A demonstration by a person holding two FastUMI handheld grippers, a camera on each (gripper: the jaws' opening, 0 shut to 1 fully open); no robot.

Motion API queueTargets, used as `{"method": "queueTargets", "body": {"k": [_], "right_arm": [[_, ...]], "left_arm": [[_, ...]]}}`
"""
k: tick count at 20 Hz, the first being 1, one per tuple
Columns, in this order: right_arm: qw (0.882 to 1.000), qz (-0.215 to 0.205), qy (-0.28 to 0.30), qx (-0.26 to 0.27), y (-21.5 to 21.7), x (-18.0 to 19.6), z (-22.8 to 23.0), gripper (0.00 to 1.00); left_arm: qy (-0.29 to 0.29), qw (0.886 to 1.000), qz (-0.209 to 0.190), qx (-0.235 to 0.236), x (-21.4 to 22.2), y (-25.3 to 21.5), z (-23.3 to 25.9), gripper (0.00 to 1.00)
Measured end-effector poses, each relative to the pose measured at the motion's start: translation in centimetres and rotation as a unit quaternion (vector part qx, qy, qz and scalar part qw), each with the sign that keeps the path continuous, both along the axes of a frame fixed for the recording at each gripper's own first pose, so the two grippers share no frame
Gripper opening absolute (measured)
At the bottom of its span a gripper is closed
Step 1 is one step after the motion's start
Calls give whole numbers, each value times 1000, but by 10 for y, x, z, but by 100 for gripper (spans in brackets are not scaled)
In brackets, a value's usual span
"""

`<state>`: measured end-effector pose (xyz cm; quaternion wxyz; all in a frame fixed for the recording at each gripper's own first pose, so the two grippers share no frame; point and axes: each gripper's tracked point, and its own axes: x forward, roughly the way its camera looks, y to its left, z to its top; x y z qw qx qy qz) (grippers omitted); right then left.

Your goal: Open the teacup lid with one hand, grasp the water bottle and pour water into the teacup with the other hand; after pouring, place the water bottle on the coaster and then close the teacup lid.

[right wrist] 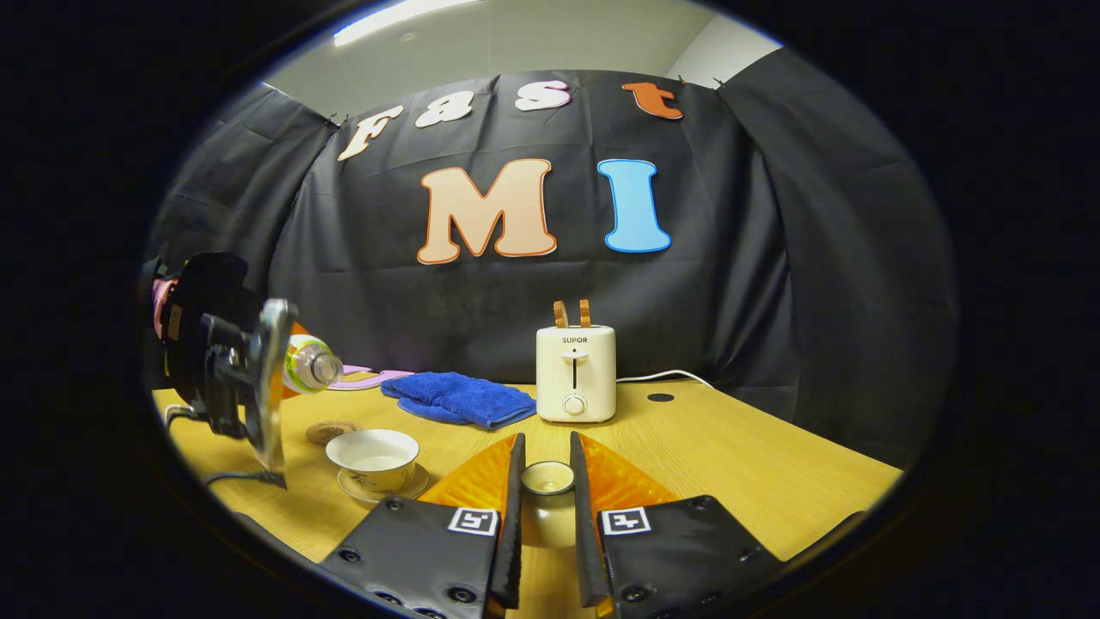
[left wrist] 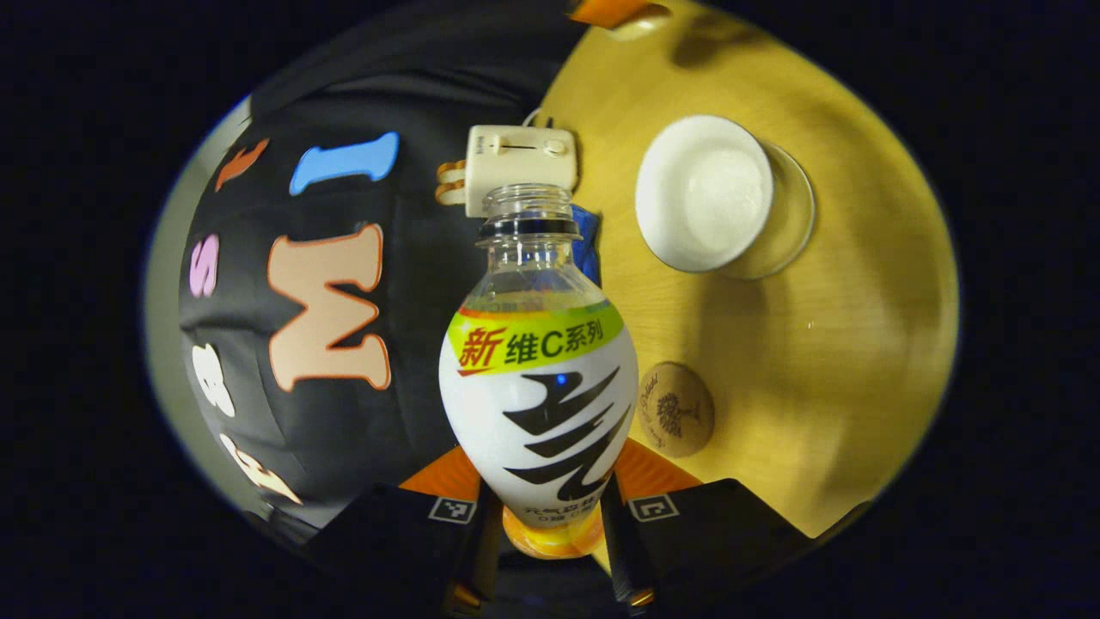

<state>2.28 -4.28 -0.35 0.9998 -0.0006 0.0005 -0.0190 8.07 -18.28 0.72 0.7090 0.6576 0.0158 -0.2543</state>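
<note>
My left gripper [left wrist: 546,503] is shut on the lower body of an uncapped water bottle [left wrist: 540,378] with a white and green label. In the right gripper view that bottle [right wrist: 308,364] lies tipped sideways in the left gripper [right wrist: 245,378], its mouth above and left of the teacup. The white teacup [left wrist: 703,196] [right wrist: 373,458] stands uncovered on a glass saucer [right wrist: 411,490]. A round cork coaster [left wrist: 676,408] [right wrist: 330,431] lies bare beside it. My right gripper [right wrist: 546,456] is shut on the small teacup lid [right wrist: 547,478], held above the table to the right of the cup.
A cream toaster [right wrist: 575,374] [left wrist: 521,165] with two slices of toast stands at the back of the wooden table [right wrist: 730,456], its cord running right. A folded blue towel [right wrist: 460,398] lies left of it. A cable [right wrist: 228,475] trails along the table's left edge.
</note>
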Motion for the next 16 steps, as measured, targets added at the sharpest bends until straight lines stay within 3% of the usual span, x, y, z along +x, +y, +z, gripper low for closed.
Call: {"method": "queueTargets", "body": {"k": [3,6,9,12,16], "right_arm": [[1000,0,0,0,0,0,0,29],[1000,0,0,0,0,0,0,29],[1000,0,1,0,0,0,0,29],[1000,-1,1,0,0,0,-1,29],[1000,-1,1,-1,0,0,0,29]], "left_arm": [[43,991,19,-129,-2,-1,3,49],[66,966,34,-248,-5,1,18,48],[84,926,49,-366,-2,2,36,48],[119,875,62,-466,1,-2,43,48],[150,819,76,-548,11,-6,34,48]]}}
